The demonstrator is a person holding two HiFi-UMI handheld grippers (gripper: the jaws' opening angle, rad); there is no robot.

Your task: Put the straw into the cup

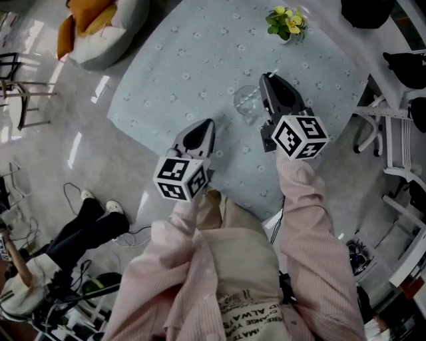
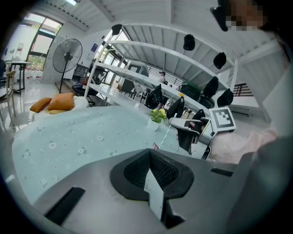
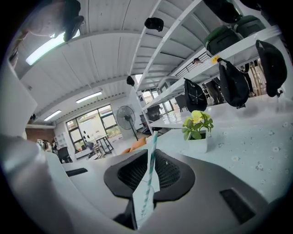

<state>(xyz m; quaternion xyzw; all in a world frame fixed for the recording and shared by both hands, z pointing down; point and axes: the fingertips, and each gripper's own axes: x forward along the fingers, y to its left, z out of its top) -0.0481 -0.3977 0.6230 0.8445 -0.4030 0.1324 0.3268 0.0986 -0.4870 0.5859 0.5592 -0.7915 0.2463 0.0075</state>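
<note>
My right gripper (image 3: 147, 183) is clenched on the teal-striped straw (image 3: 151, 148), its nose just beside the clear glass cup (image 1: 246, 102) on the floral tablecloth (image 1: 186, 60). My left gripper (image 1: 208, 125) hangs near, pinched together on nothing.

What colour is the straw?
The straw is white with teal stripes, clearest in the right gripper view.

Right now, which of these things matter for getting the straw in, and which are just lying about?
Part of the job: straw, cup, right gripper holding the straw, left gripper pinching a paper strip.

Just lying about: flower pot, orange cushions, fan.
</note>
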